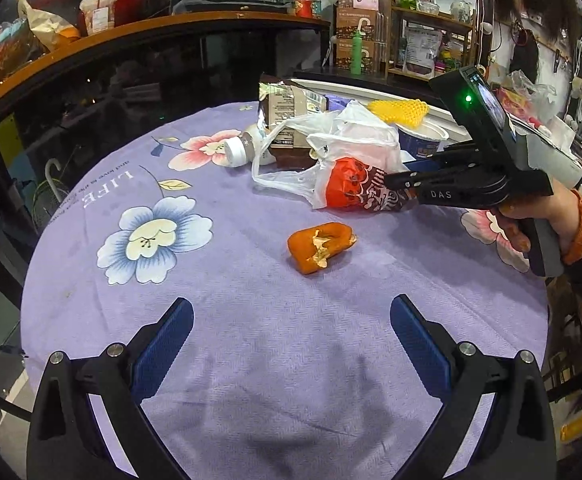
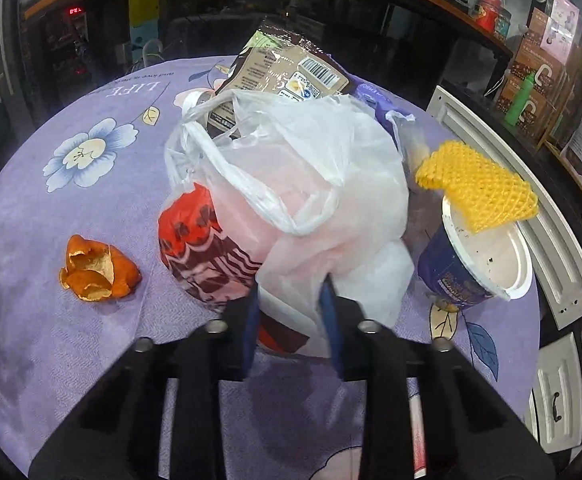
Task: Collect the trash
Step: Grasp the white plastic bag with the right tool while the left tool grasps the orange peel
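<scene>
A white plastic bag (image 2: 311, 168) lies on the purple floral tablecloth (image 2: 51, 320), with a red patterned wrapper (image 2: 195, 240) inside it. My right gripper (image 2: 291, 292) is shut on the bag's near end, film pinched between the blue pads. In the left wrist view the right gripper (image 1: 389, 180) grips the bag (image 1: 355, 148) from the right, held by a hand. An orange peel (image 1: 321, 246) lies loose in front of my left gripper (image 1: 291, 312), which hovers open and empty over the cloth. The peel (image 2: 97, 268) sits left of the bag.
A blue cup (image 2: 479, 260) topped with a yellow foam net (image 2: 479, 184) stands right of the bag. A brown snack packet (image 2: 283, 68) and a small bottle (image 1: 243, 148) lie behind it. A dark counter curves around the table's far side, with shelves at the right.
</scene>
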### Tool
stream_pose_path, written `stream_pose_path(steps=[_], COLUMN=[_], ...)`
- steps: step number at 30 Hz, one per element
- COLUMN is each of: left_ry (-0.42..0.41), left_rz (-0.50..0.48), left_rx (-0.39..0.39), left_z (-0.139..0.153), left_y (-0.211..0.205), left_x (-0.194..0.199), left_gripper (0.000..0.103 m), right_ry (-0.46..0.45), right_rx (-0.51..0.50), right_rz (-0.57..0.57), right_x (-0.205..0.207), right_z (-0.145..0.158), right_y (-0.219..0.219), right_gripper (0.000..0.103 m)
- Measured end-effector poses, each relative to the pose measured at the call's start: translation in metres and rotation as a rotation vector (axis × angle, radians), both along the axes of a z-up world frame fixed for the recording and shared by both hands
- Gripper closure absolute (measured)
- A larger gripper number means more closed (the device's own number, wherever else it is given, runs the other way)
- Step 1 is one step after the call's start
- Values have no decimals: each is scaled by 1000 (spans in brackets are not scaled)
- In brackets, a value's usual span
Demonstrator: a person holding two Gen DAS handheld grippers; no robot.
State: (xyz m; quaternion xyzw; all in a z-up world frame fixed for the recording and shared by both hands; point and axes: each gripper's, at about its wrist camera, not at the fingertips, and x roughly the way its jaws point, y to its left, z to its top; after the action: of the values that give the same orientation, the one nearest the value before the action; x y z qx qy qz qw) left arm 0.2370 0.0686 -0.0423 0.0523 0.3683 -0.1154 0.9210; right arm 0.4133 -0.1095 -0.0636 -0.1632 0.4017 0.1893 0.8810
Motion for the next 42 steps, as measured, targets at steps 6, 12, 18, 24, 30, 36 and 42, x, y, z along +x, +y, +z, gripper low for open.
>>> stream_pose_path(steps=[6, 12, 18, 24, 30, 36, 42], left_ry=[28, 49, 85, 93, 114, 147, 153], left_rz=[-23, -34, -28, -25, -20, -19, 28], left_rx=[-15, 20, 42, 65, 122, 100, 38], left_z=[-4, -10, -18, -22, -31, -40, -40], left_y=[-7, -19, -28, -36, -46, -52, -46], left_x=[13, 28, 51, 68, 80, 79, 80], left_gripper=[6, 7, 16, 19, 31, 56, 75], right_ry=[-32, -90, -173, -233, -267, -264, -251], right_rx=[89, 202, 286, 294, 312, 321, 342], right_rz=[-13, -10, -29, -32, -47, -79, -109], right_x=[-10, -34, -65, -95, -120, -134, -147], right_z=[15, 52, 96, 114, 119, 112, 101], right_y=[-16, -35, -63, -81, -100, -118, -137], right_gripper=[98, 98, 98, 98, 98, 98, 98])
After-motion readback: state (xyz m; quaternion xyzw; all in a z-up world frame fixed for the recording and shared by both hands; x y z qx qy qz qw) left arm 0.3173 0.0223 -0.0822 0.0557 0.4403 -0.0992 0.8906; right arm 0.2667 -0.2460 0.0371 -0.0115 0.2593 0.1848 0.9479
